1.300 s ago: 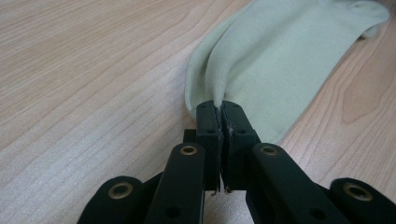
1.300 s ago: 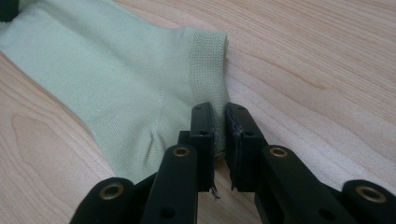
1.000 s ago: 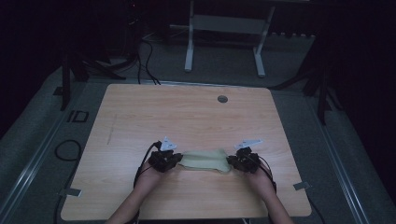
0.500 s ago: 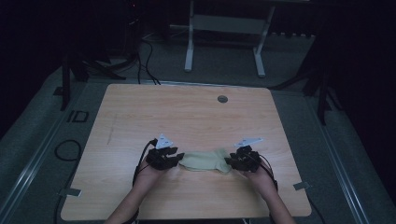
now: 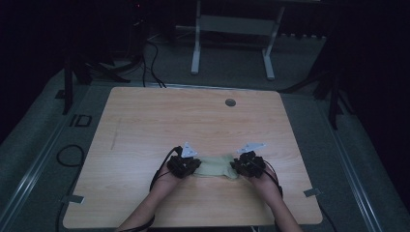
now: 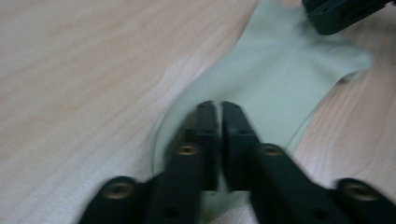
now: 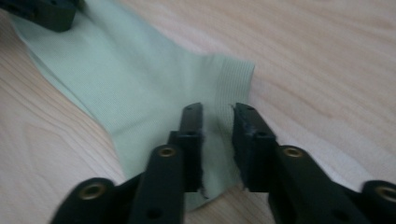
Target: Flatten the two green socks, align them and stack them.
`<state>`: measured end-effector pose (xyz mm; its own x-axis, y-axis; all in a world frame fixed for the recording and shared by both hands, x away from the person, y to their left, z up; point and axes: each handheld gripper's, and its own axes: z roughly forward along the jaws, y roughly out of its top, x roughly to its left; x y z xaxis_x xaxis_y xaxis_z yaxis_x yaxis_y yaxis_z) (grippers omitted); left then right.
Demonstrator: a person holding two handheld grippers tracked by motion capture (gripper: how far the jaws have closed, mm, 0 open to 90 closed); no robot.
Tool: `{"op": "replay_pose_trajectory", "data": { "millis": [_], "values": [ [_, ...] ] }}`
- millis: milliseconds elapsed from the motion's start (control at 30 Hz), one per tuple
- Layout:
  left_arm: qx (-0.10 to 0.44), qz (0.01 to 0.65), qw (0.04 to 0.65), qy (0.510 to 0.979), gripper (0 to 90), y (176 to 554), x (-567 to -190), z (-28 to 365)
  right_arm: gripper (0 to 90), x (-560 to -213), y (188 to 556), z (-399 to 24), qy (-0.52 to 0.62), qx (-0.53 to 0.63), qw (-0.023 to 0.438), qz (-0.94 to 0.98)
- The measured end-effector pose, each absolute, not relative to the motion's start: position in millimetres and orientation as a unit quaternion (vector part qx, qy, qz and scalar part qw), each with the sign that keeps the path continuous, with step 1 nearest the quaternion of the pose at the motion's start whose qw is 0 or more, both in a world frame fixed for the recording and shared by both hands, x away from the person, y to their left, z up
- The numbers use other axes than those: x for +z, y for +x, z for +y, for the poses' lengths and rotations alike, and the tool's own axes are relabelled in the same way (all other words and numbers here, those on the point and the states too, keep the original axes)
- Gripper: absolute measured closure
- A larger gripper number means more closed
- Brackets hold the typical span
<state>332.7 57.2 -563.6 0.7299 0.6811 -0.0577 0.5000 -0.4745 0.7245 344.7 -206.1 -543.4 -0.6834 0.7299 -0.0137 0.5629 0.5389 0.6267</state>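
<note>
A pale green sock lies flat on the wooden table, near its front edge. My left gripper is at the sock's left end and my right gripper at its right end. In the left gripper view the jaws have just been closing and stand almost together on the sock, whose fabric rucks up around them. In the right gripper view the jaws have also just been closing, with a clear gap left over the ribbed cuff of the sock; the pads do not press it.
A round cable hole sits near the table's far edge. Beyond the table stands a grey metal frame, and cables lie on the floor at the left. The room around is dark.
My left gripper has shifted a little to the right, along the sock, and the sock between the two grippers looks shorter. The right hand has stayed in place.
</note>
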Motion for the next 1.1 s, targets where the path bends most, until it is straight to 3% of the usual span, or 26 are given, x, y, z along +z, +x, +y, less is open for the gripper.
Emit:
{"op": "replay_pose_trajectory", "data": {
  "millis": [167, 233, 400, 1100],
  "values": [
    [0.119, 0.338, 0.371, 0.856, 52.4, 328, -564, 52, 52.5, -549, 340, -202, 0.348, 0.306, 0.143, 0.875],
    [0.125, 0.344, 0.364, 0.856, 47.8, 325, -564, 50, 50.8, -550, 338, -200, 0.336, 0.299, 0.151, 0.88],
    [0.14, 0.347, 0.356, 0.857, 47.2, 317, -565, 53, 49.6, -554, 333, -200, 0.321, 0.306, 0.168, 0.88],
    [0.154, 0.335, 0.343, 0.864, 42.4, 299, -566, 62, 45.1, -556, 334, -198, 0.289, 0.326, 0.154, 0.887]
  ]
}}
